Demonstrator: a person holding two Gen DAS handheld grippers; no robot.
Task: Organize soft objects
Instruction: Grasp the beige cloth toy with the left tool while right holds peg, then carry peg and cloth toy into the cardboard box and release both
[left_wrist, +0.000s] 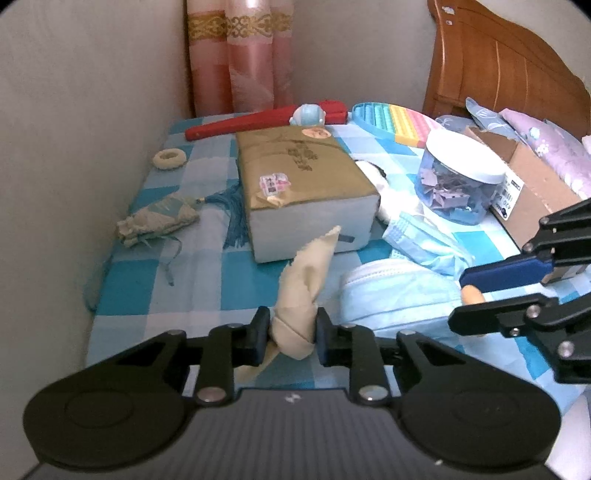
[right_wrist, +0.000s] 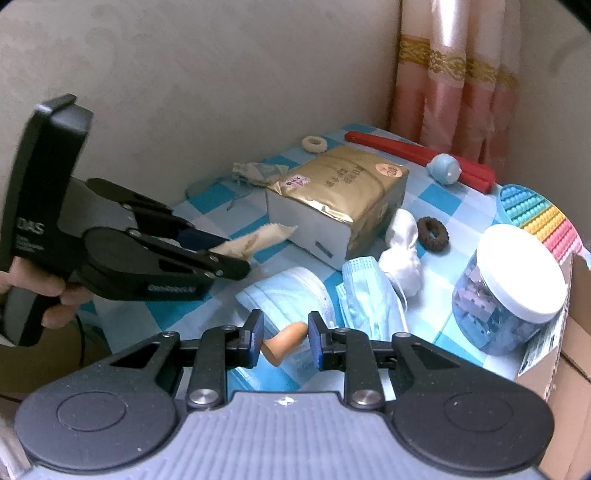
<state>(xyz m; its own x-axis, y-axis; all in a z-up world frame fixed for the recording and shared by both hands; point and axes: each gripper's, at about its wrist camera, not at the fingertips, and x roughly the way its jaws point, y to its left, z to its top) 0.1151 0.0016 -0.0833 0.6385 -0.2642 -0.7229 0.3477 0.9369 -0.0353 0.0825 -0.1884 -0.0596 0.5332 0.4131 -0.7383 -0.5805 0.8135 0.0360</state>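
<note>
- Pinching the cream cloth (left_wrist: 301, 314) in left gripper (left_wrist: 291, 334); clamping a tan foam piece (right_wrist: 286, 341) in right gripper (right_wrist: 284, 338).
- Judging: pick-up underway; needing lift toward the cardboard box (left_wrist: 532, 173) at bed's right edge.

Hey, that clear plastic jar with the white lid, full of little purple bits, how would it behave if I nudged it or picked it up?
The jar looks rigid, so it should hold its shape in a grip. It lies tilted against the cardboard box on soft bedding, so a nudge may roll or tip it. The loose pieces inside would probably shift and rattle, and its smooth wall may be slippery.
</note>
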